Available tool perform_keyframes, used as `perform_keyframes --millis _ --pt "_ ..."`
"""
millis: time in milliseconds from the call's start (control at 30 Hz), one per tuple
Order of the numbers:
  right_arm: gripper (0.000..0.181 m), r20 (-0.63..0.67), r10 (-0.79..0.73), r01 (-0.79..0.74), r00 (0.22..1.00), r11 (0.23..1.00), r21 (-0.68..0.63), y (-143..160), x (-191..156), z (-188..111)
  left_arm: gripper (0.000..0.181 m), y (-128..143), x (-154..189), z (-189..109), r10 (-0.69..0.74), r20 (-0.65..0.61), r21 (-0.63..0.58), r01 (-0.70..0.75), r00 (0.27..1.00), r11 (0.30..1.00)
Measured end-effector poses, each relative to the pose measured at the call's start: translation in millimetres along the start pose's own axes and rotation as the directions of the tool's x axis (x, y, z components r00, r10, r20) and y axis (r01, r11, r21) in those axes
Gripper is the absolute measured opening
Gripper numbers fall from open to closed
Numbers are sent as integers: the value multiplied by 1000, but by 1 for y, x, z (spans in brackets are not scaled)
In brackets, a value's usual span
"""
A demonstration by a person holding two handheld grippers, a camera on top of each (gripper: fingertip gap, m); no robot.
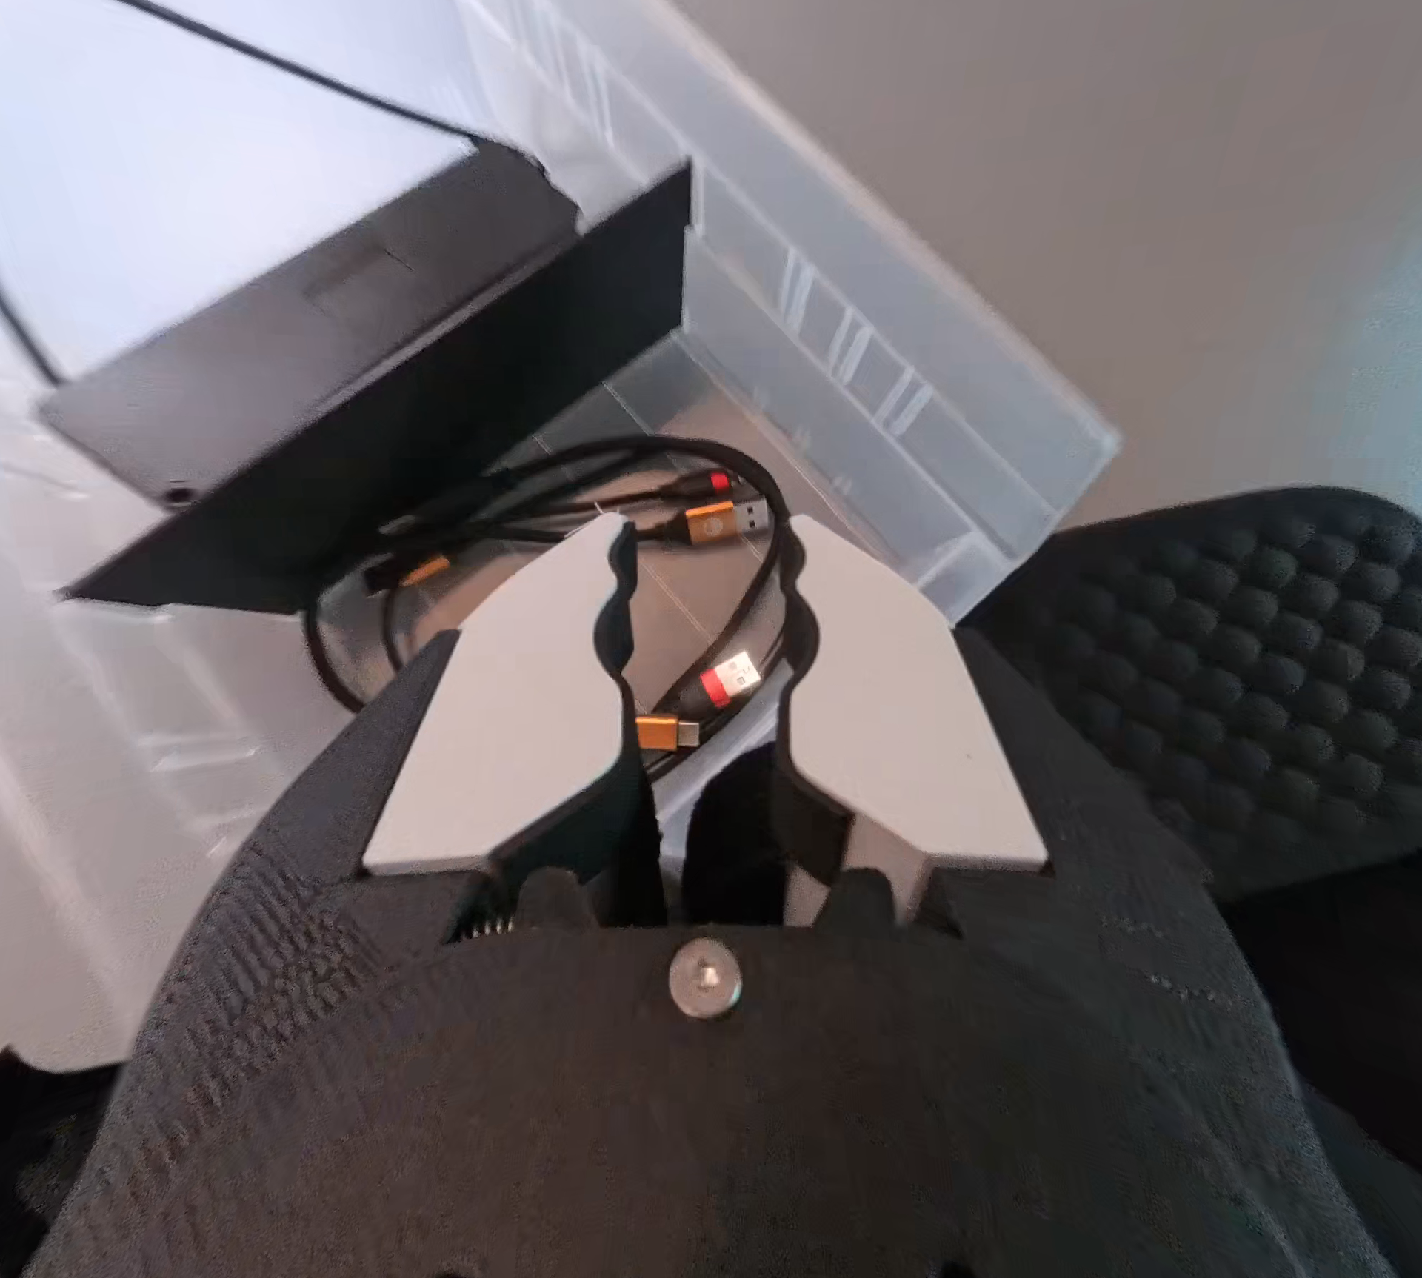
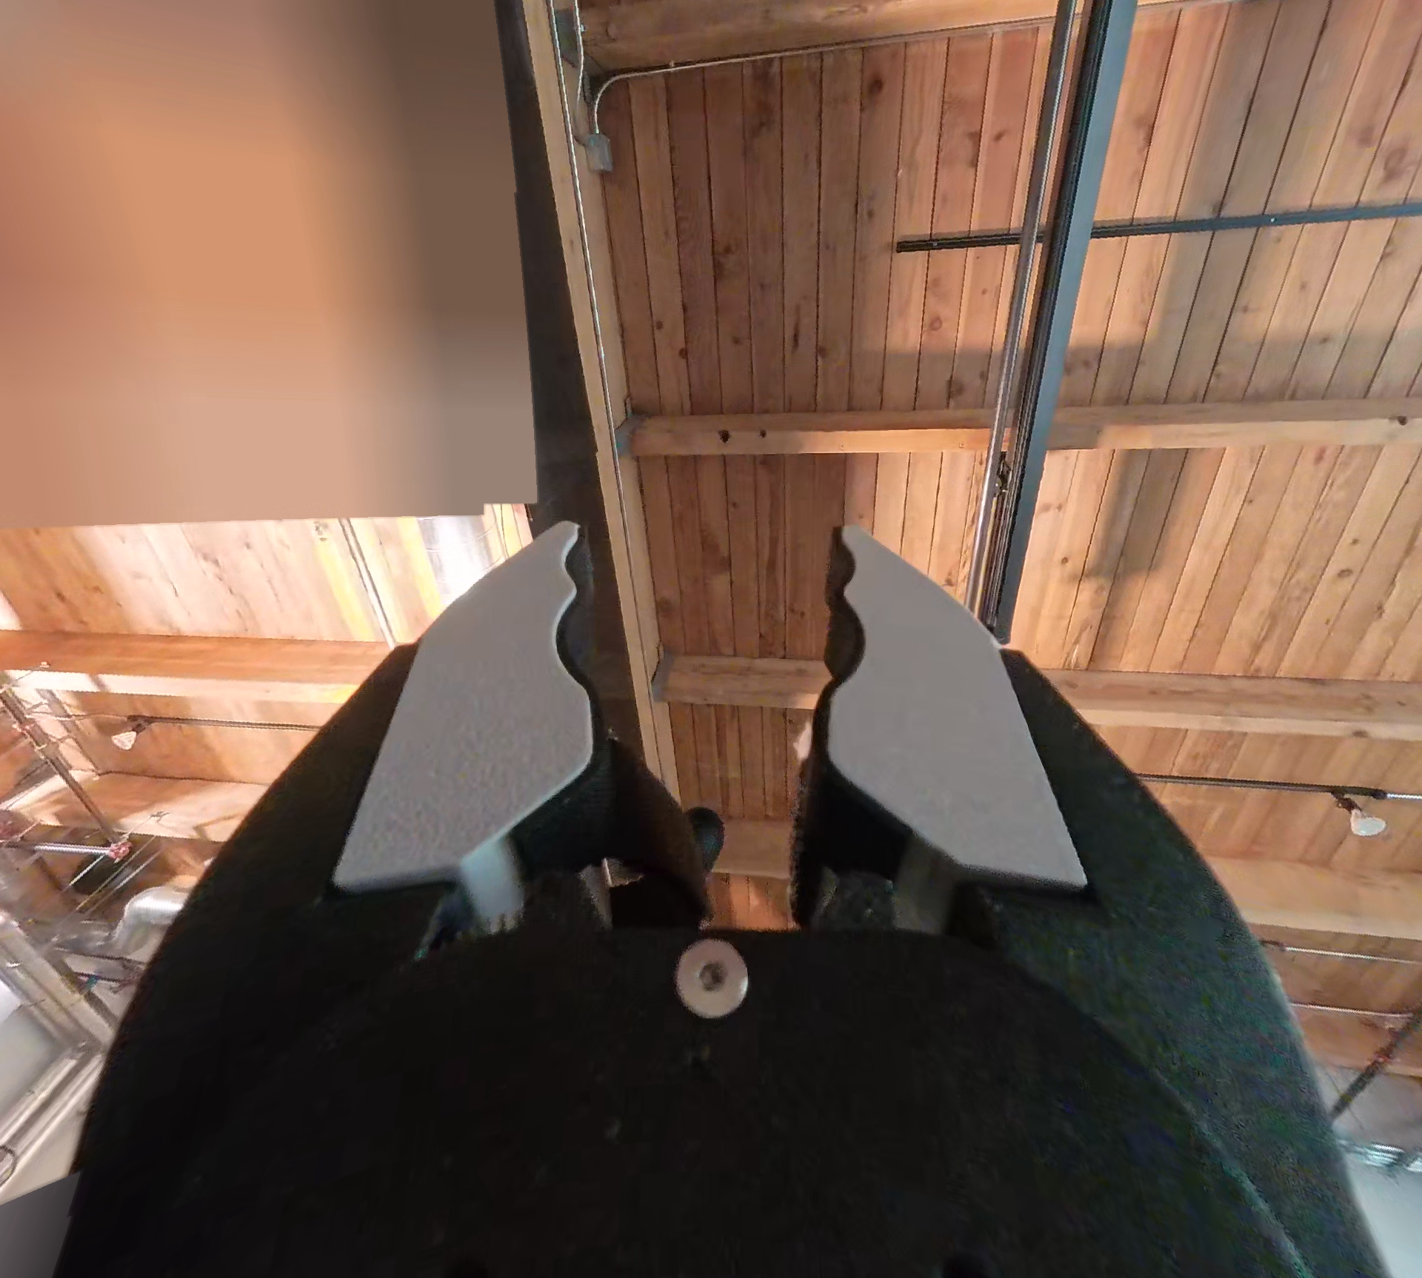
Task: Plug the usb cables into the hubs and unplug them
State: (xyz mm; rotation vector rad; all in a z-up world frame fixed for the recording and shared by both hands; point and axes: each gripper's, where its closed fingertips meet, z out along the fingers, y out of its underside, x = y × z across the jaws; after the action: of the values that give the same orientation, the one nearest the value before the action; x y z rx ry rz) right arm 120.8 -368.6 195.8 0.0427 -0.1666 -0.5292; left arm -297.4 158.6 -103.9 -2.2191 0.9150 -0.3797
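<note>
In the left wrist view several black braided USB cables lie coiled inside a clear plastic bin (image 1: 885, 333). An orange-collared USB-A plug (image 1: 723, 519) lies farther in, a red-and-white plug (image 1: 731, 678) and an orange USB-C plug (image 1: 668, 733) lie nearer. My left gripper (image 1: 704, 533) is open and empty, its fingers just above the cables. A flat black box (image 1: 369, 356) leans against the bin's left side; I cannot tell whether it is a hub. My right gripper (image 2: 704, 533) is open and empty and points up at a wooden ceiling.
A black textured pad (image 1: 1231, 664) sits right of the bin. A thin black cord (image 1: 231, 41) runs across the pale surface at upper left. The right wrist view shows wooden ceiling planks (image 2: 846, 241), metal conduit and a dark rail (image 2: 1077, 241).
</note>
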Motion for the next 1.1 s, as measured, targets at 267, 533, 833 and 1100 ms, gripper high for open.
perform_keyframes --millis 267,533,833,1100 --pt "52 29 23 -23 999 1000 -6 7 -10 -3 36 17 1 38 353 -74 -129 -360 933 924" --pt "47 46 18 -18 999 1000 -18 11 -16 -2 35 31 -5 64 381 -89 -210 -391 920 896" --pt "40 46 -22 23 999 1000 -6 4 -17 -5 10 30 -14 54 459 -57 -255 -457 887 852" --pt "36 30 4 -3 1000 1000 -22 10 -14 -5 8 -52 0 -34 521 311 173 -587 794 791"
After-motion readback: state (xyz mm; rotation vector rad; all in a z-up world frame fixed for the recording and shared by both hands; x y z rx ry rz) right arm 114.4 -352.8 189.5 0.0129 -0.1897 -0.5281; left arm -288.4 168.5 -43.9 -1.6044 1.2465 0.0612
